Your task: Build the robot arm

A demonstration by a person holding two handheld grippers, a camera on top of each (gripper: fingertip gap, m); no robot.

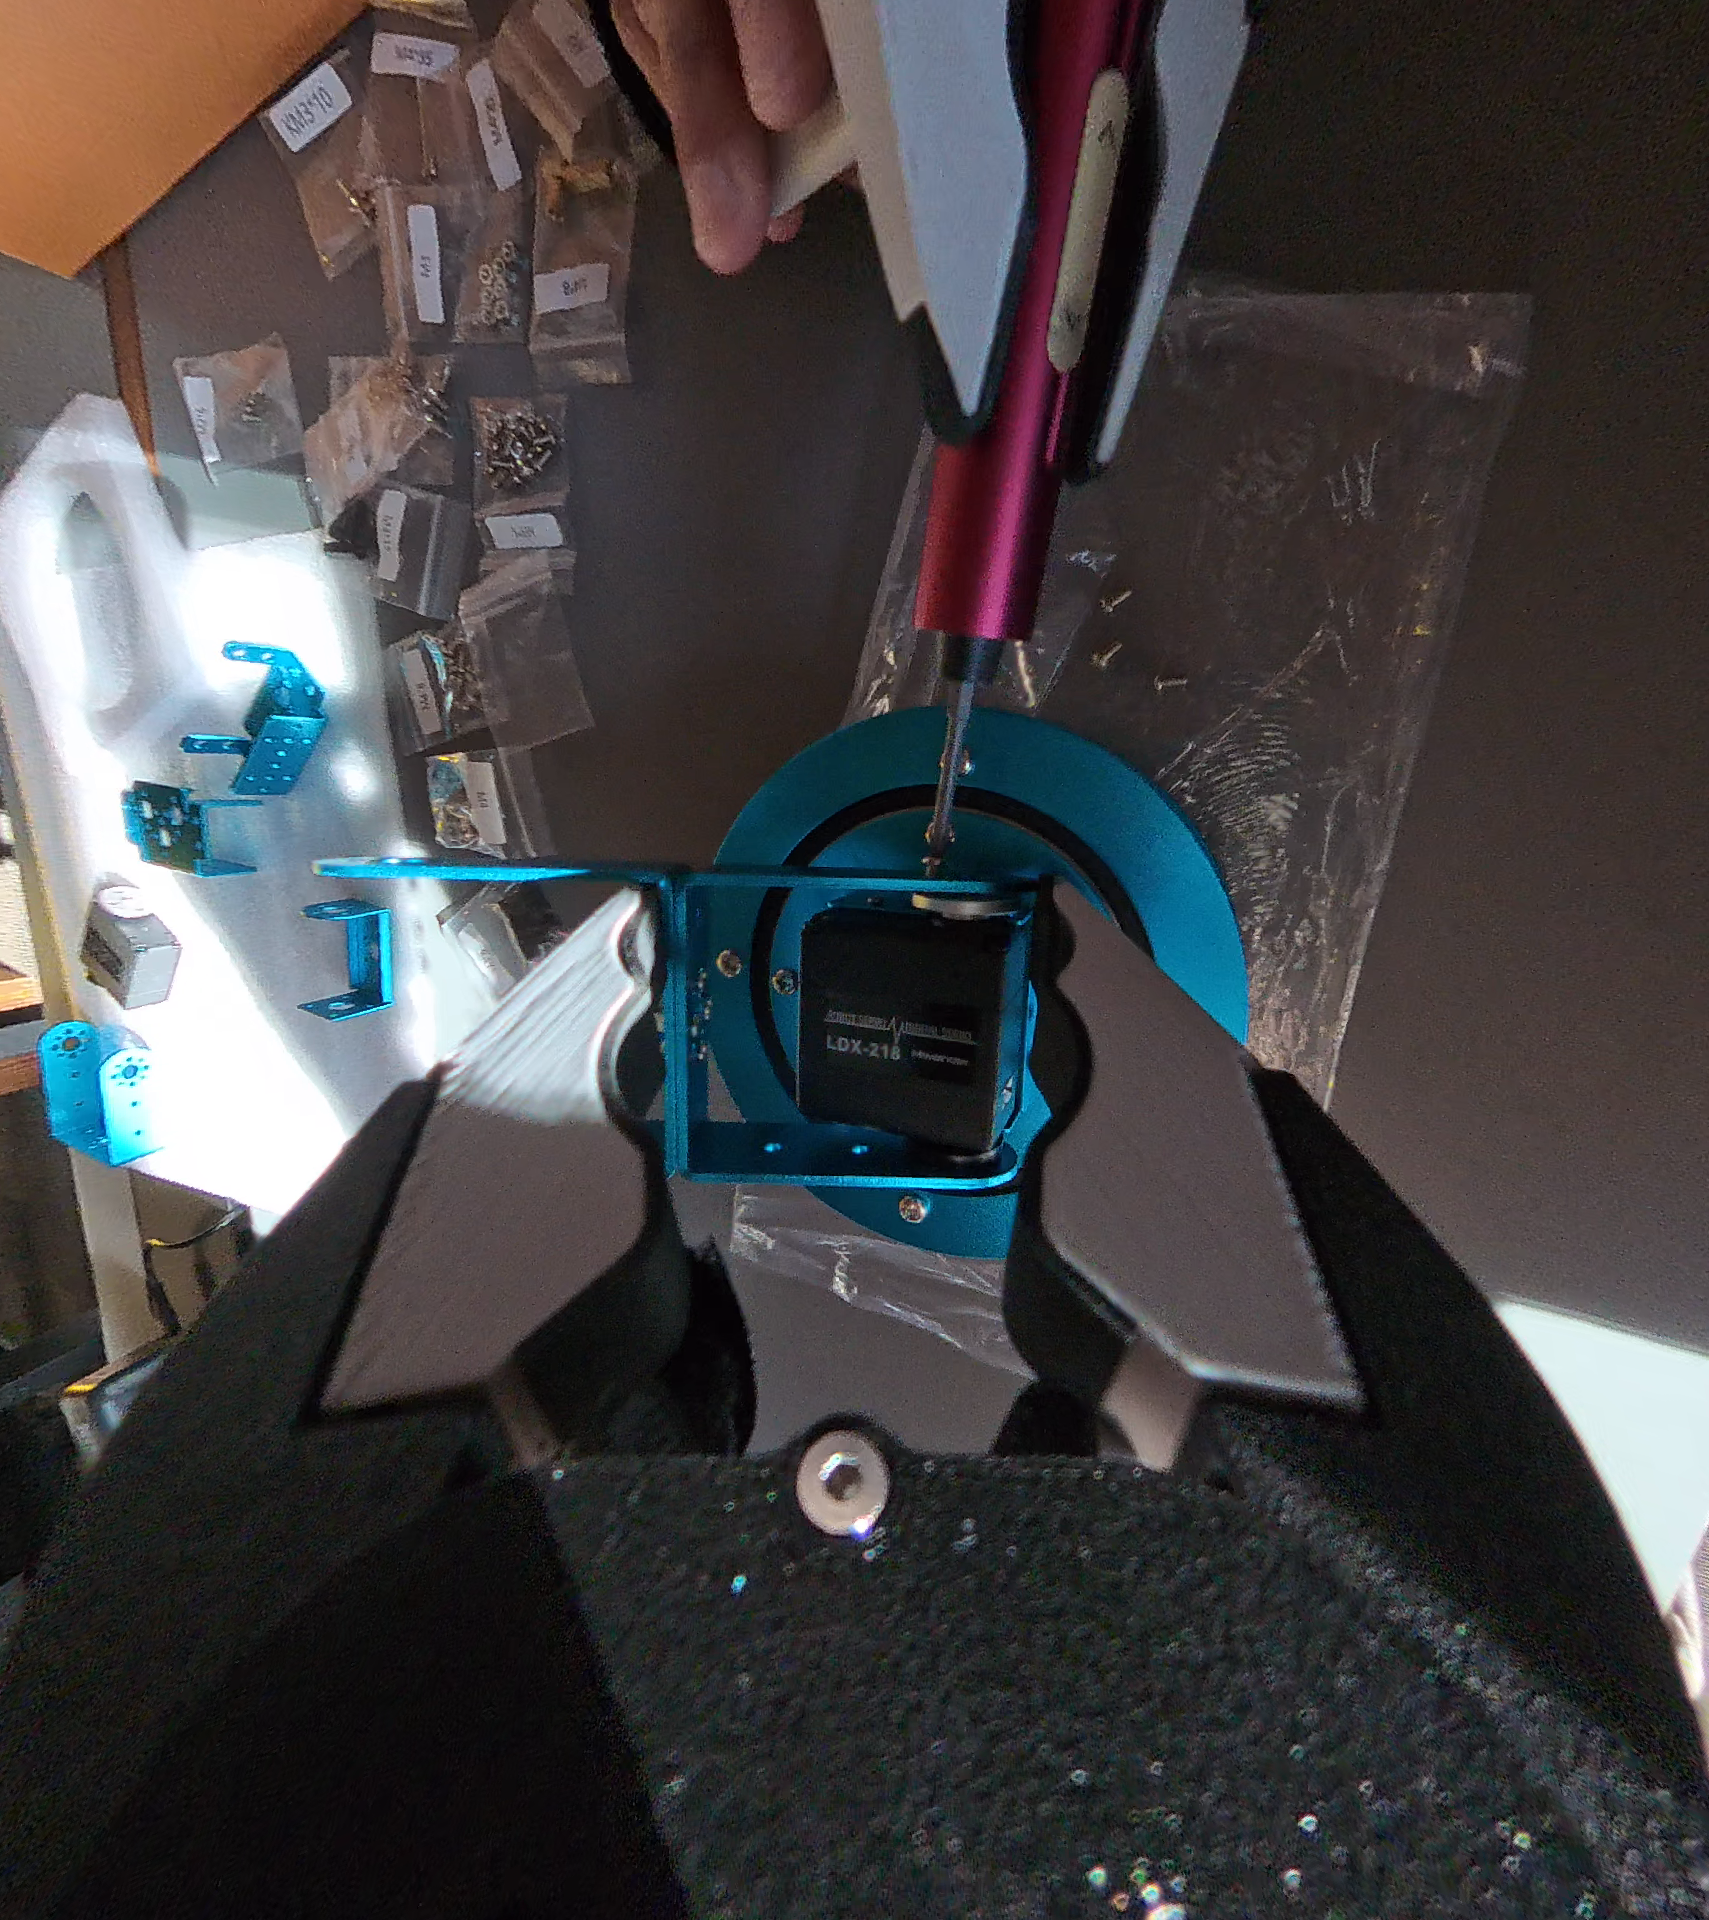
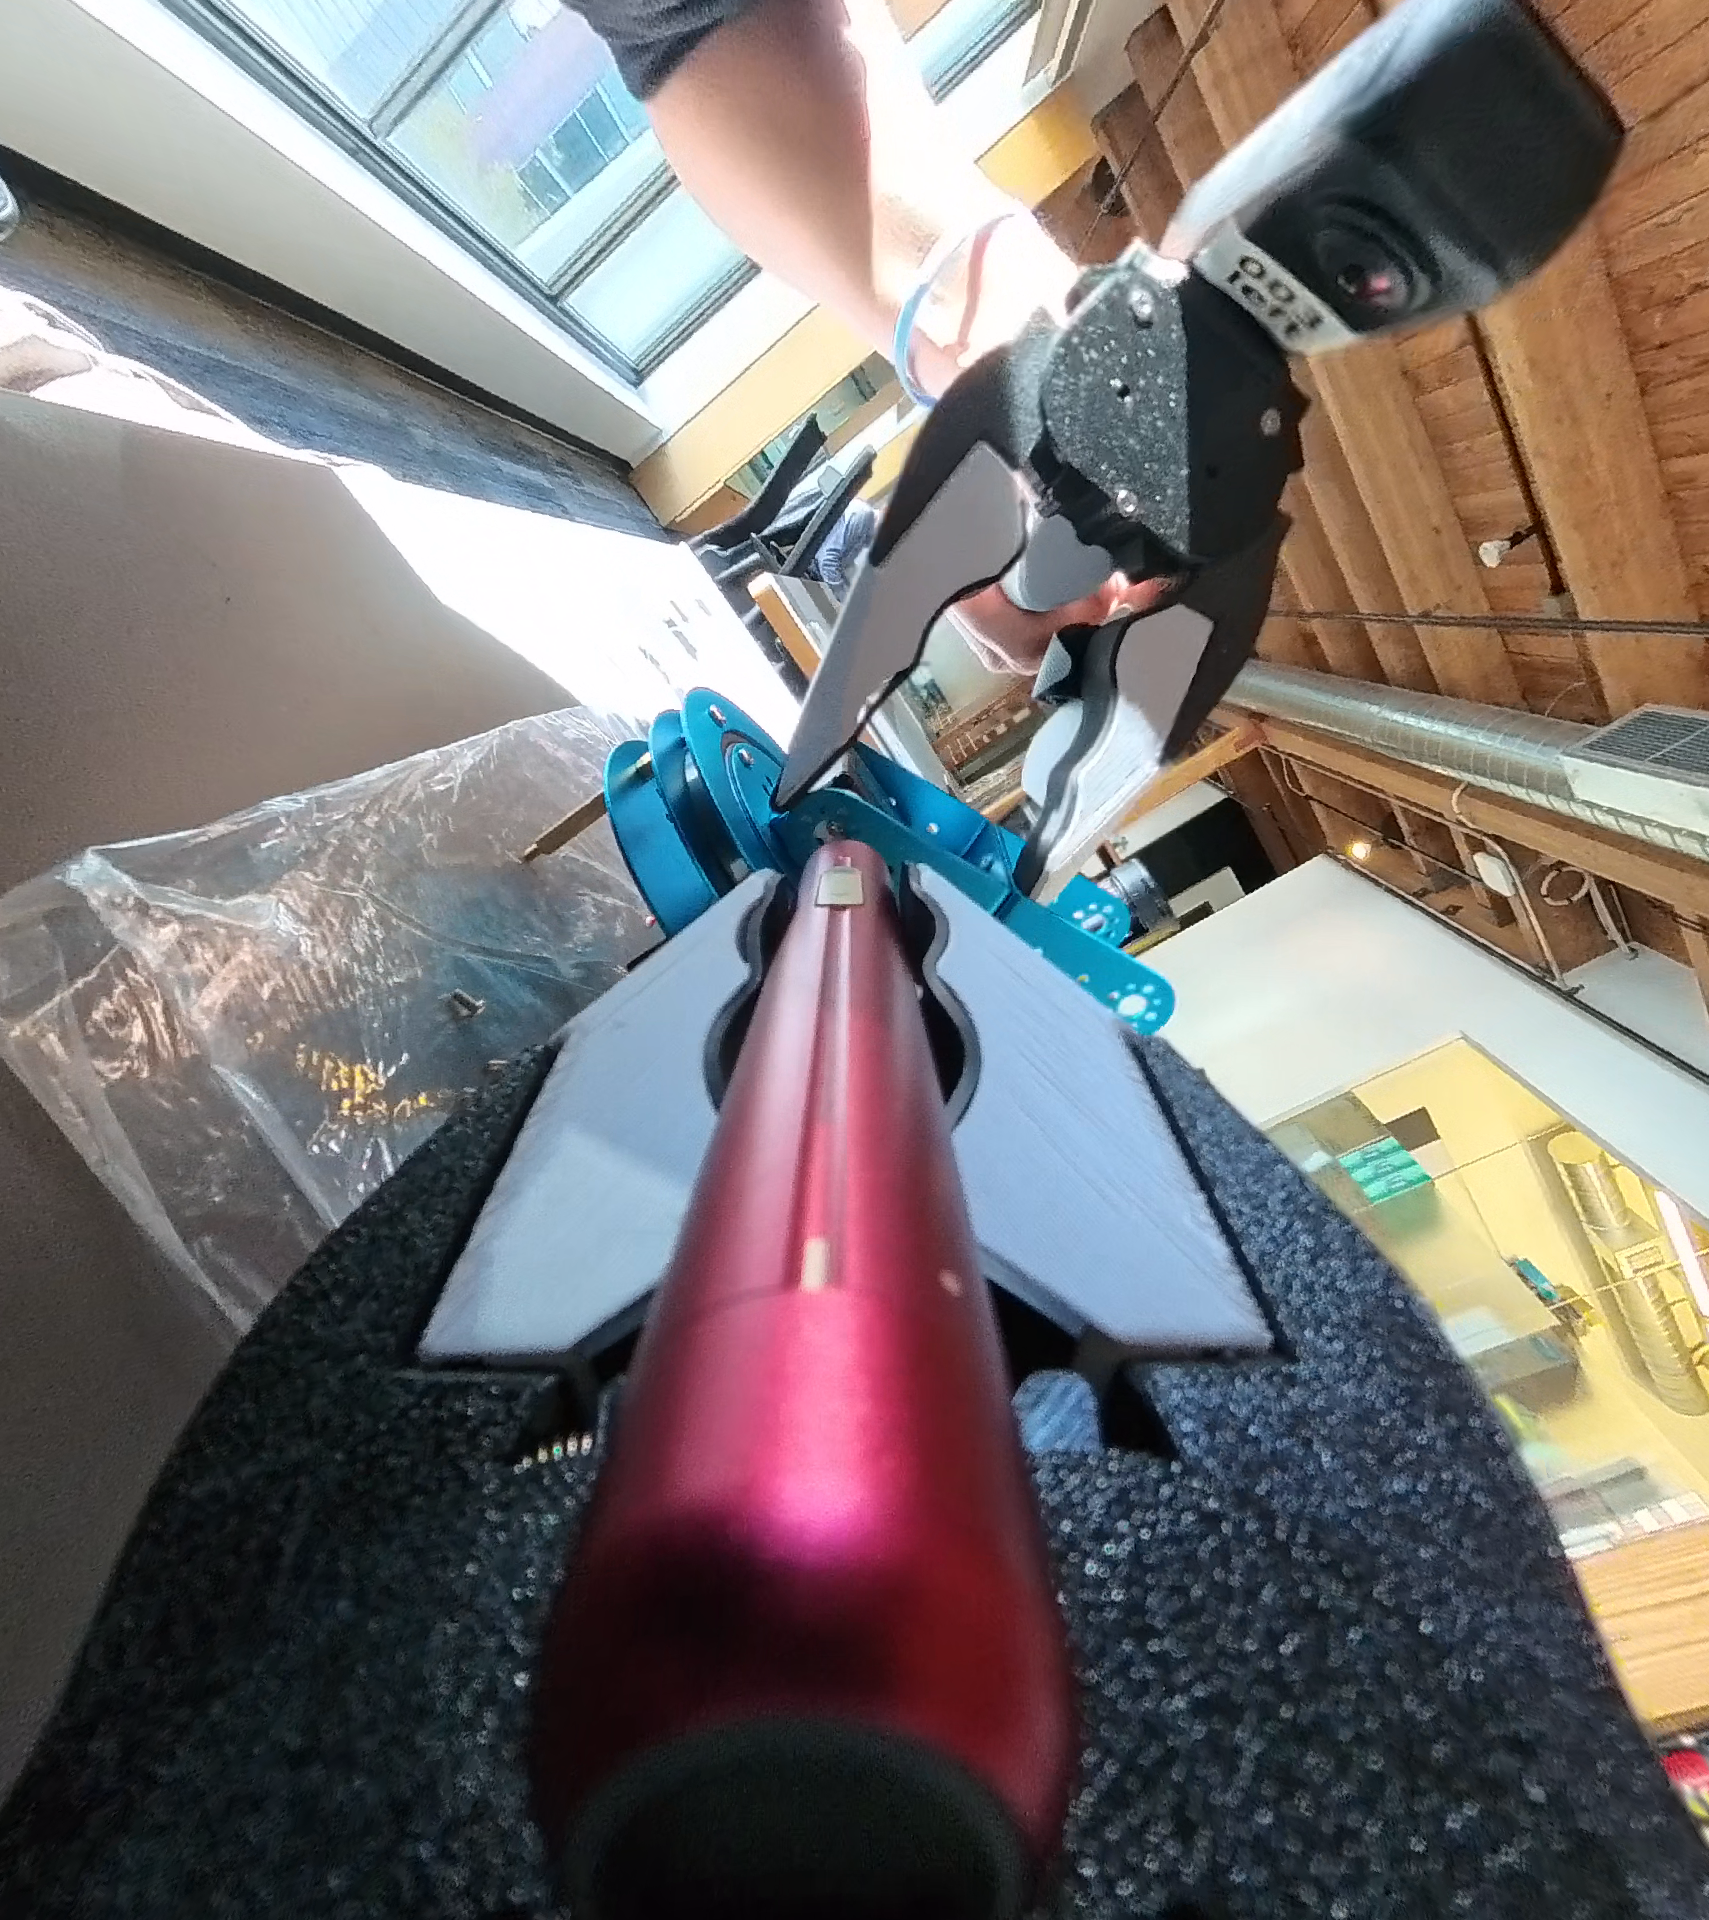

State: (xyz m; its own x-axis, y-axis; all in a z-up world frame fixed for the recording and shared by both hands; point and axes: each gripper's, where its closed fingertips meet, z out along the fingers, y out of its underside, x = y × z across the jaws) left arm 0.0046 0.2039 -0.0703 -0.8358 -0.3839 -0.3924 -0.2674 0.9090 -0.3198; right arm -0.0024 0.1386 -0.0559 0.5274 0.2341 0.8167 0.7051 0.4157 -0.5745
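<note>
Left tool (image 1: 855, 1023) closing on the blue bracket (image 1: 725, 1039) around one black servo (image 1: 897, 1023), gripping the flat metal sides. Right tool (image 2: 834, 935) clamping one magenta screwdriver (image 2: 808, 1351), bit tip pressing a screw (image 1: 931, 860) just ahead of the left tool's fingers. Looking rigid and light, slick anodised faces probably slipping easily. Resting behind: one blue ring base (image 1: 1172, 831) on one clear bag (image 1: 1349, 623). Lying leftward on the surface (image 1: 1608, 727): five loose blue brackets (image 1: 268, 727), many small hardware bags (image 1: 476, 312).
</note>
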